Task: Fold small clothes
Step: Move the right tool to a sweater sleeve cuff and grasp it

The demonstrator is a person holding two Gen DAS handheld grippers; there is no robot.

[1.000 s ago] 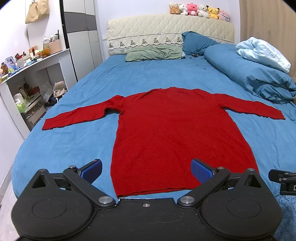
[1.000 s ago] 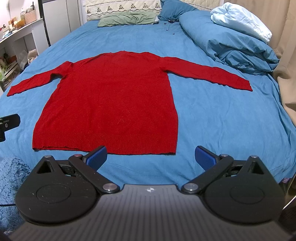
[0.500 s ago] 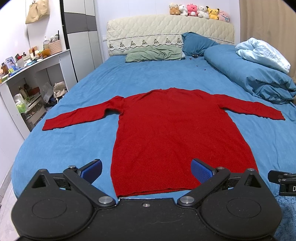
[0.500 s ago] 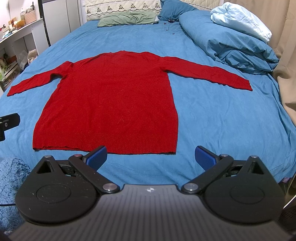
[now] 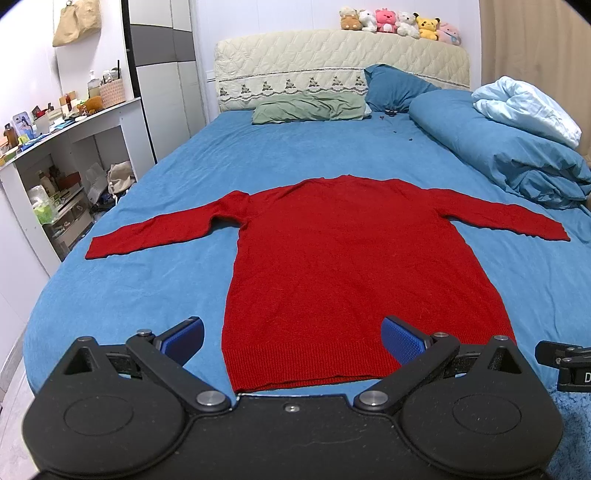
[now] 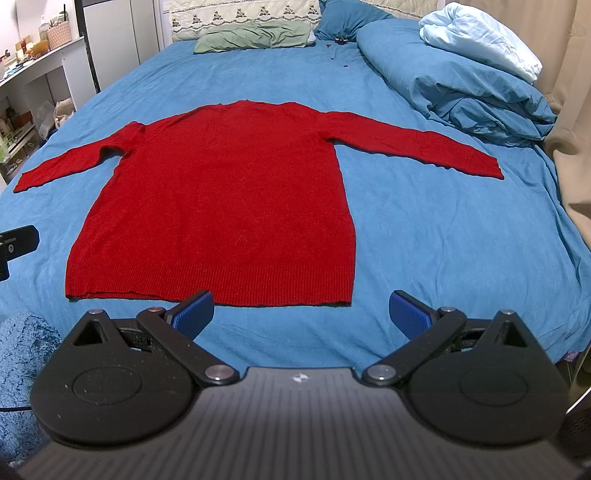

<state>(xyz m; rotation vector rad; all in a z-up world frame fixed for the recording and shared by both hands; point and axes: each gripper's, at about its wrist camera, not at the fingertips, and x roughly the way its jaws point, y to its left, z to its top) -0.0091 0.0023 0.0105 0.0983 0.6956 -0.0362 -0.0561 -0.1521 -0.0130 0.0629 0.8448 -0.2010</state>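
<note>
**Red sweater spread flat on the bed, both tools apart**

The red sweater (image 5: 354,266) lies face-up on the blue bed sheet (image 5: 147,280), its ribbed hem nearest the cameras and both sleeves stretched out to the sides. The left tool (image 5: 291,341) hangs just in front of the hem with its blue pads wide apart and nothing between them — the left pad (image 5: 183,338) sits over bare sheet, the right one over the hem's lower part. The right tool (image 6: 301,312) is likewise spread and empty; its inner pad (image 6: 194,308) overlaps the hem edge in the picture, its outer pad stands over bare sheet beyond the sweater's right corner.

Past the neckline, a green pillow (image 5: 310,109) and a dark blue pillow (image 5: 395,86) rest against the quilted headboard (image 5: 332,55), which carries a row of plush toys (image 5: 399,20). A rolled blue duvet (image 6: 454,85) lies along the right side of the bed — near the right sleeve's cuff. A cluttered white shelf unit (image 5: 55,162) stands to the left.
</note>
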